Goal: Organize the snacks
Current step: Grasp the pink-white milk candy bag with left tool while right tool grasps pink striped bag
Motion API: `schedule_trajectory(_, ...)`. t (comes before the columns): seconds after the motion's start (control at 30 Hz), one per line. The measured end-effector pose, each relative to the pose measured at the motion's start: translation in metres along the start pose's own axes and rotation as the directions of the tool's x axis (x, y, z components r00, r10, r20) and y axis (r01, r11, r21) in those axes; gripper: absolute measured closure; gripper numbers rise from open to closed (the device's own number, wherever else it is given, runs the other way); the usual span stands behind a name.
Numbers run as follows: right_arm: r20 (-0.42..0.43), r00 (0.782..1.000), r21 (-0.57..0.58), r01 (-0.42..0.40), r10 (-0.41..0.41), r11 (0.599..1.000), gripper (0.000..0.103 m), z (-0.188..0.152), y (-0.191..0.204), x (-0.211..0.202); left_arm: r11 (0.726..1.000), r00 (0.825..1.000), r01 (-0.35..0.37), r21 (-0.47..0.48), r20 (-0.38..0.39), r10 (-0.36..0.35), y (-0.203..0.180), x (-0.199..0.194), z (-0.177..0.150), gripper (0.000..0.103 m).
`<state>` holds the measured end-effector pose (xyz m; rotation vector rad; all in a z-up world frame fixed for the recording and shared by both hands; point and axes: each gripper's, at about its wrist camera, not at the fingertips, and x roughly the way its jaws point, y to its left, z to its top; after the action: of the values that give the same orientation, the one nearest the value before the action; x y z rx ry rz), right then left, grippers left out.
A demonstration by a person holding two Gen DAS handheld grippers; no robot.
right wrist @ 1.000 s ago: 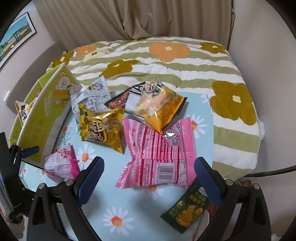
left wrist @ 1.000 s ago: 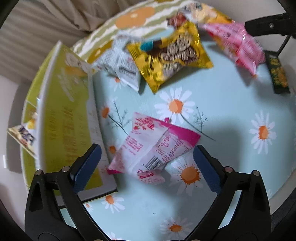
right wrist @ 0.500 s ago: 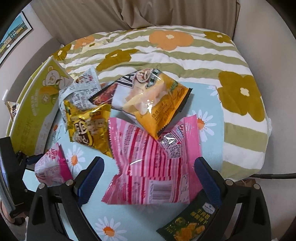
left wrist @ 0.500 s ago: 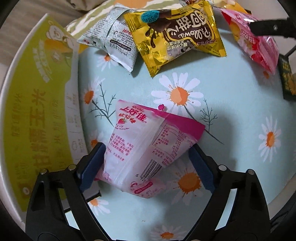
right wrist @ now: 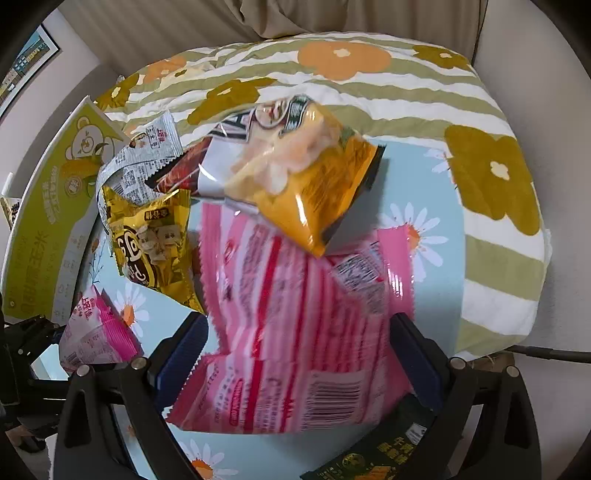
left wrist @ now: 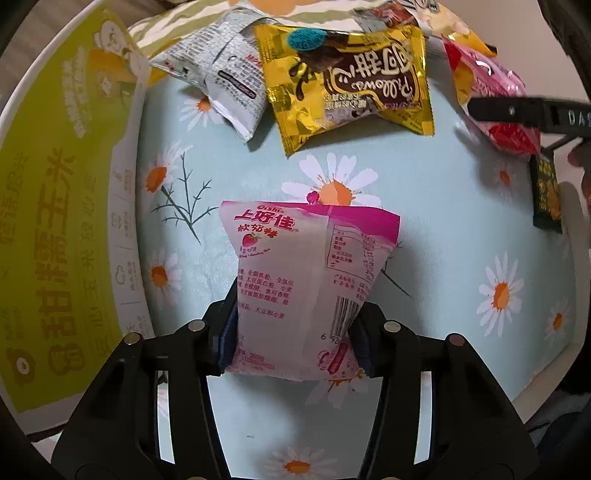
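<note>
Left gripper (left wrist: 293, 332) jaws closing on the small pink Oishi candy pouch (left wrist: 303, 280), pads already pinching its lower end; pouch sits on the daisy cloth (left wrist: 461, 229) beside the yellow-green corn box (left wrist: 62, 206). Right gripper (right wrist: 299, 354) spread wide around the big pink striped bag (right wrist: 295, 332), not pinching yet. Advice: finish the squeeze w/o crushing, lift straight, then over to the box.

A: Background? 
B: Striped flower-print bedding (right wrist: 369, 85), beige curtain (right wrist: 332, 18) behind it, pale wall (right wrist: 546, 55) to its right.
A: Anything left?
B: Framed picture (right wrist: 27, 59) on wall.
</note>
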<state>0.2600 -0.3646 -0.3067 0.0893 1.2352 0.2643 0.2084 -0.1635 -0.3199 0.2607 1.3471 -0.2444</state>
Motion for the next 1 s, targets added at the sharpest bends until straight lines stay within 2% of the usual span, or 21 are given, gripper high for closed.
schedule_trajectory(0.17,0.003,1.000,0.006,-0.021,0.021,1.000,0.009,-0.004,0.003,0.000,0.998,0.999,0.033,-0.058,0.004,-0.033,0.010,-0.006,-0.003,0.059)
schedule_trajectory(0.43,0.004,0.999,0.029,-0.039,0.039,0.999,0.036,-0.021,0.011,-0.006,0.992,0.998,0.060,-0.108,0.017,-0.058,0.021,-0.015,-0.016,0.059)
schedule_trajectory(0.73,0.037,0.997,0.042,-0.071,0.070,0.997,0.039,-0.041,0.028,-0.025,0.987,0.995,0.090,-0.130,0.066,-0.082,0.024,-0.036,-0.036,0.060)
schedule_trajectory(1.0,0.103,0.990,0.014,-0.094,0.092,0.995,0.039,-0.045,0.048,-0.068,0.983,0.981,0.120,-0.135,0.165,-0.097,0.024,-0.091,-0.043,0.060)
